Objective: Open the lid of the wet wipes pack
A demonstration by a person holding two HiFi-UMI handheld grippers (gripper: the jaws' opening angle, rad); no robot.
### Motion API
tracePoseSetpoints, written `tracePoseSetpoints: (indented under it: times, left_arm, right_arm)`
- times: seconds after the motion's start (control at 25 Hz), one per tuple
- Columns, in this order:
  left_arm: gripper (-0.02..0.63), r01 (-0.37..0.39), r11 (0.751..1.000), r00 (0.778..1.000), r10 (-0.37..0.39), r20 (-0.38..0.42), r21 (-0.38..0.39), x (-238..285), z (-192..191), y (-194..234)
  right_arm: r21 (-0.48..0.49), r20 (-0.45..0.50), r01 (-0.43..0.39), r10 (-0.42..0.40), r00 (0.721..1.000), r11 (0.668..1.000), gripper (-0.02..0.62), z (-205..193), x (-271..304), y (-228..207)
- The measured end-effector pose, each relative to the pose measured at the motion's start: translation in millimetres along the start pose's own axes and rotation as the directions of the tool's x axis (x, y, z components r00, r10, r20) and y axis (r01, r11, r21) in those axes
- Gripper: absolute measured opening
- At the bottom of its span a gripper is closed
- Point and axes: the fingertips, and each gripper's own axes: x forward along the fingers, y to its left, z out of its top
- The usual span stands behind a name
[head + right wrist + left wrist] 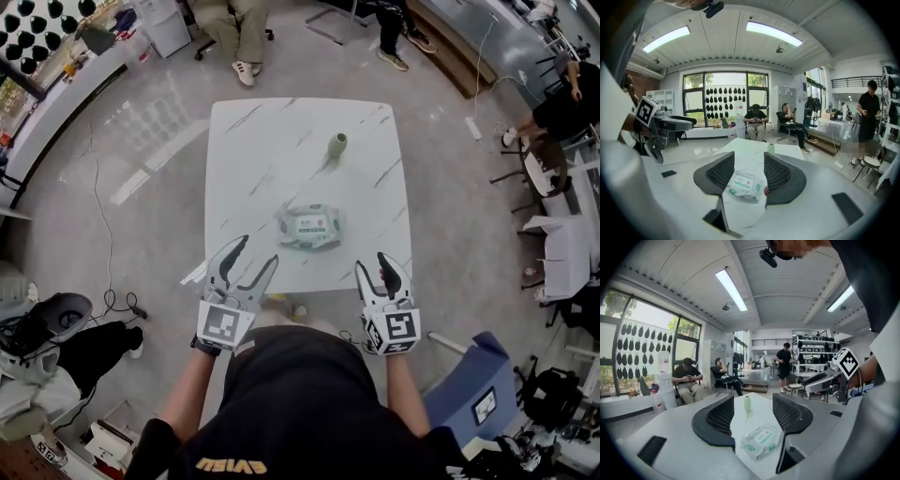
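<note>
The left gripper is standing with its jaws wide apart and is gripping nothing; its own view is showing only bare tabletop between the two black pads. The right gripper is likewise standing open, its jaws somewhat narrower, with nothing pressing against its pads. Both are hovering over the near edge of the white marble-patterned table, well apart from each other and pointing away from the person, tilting slightly downward.

The wet wipes pack is lying flat on the table just ahead of the two grippers, in front of the gap between them: ahead and to the right of the left gripper, ahead and to the left of the right one. Neither gripper is touching it. Its label side is facing up, and the lid is looking closed, though the views are too small to be sure.

Farther ahead, beyond the pack, a small pale green vase is standing upright on the table. Past the far edge, seated people are occupying chairs by the windows.
</note>
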Motion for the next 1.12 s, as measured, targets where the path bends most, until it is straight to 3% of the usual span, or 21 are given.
tracePoseSetpoints:
  times: [0.16,0.24,0.6,0.84,1.12]
  left_arm:
    - [0.270,0.037,0.994,0.999,-0.036,-0.012,0.102,14,-6,22]
    - [0.268,0.068,0.992,0.997,-0.064,-0.044,0.108,20,-18,34]
    - [0.268,0.168,0.981,0.978,-0.178,-0.110,-0.101,59,-77,42]
    - [0.262,0.204,0.973,0.934,-0.226,-0.276,-0.106,97,-137,40]
    - [0.256,0.216,0.952,0.904,-0.279,-0.323,-0.218,121,-180,34]
  right_arm:
    - [-0.192,-0.059,0.018,-0.030,0.998,0.981,0.193,7,20,14]
    - [-0.276,-0.079,0.006,-0.029,0.996,0.961,0.193,8,31,24]
    - [-0.470,-0.214,-0.084,-0.021,0.977,0.879,0.192,-21,82,40]
    - [-0.493,-0.286,-0.134,-0.014,0.958,0.860,0.181,-56,126,33]
    - [-0.557,-0.354,-0.220,0.010,0.935,0.801,0.179,-99,157,38]
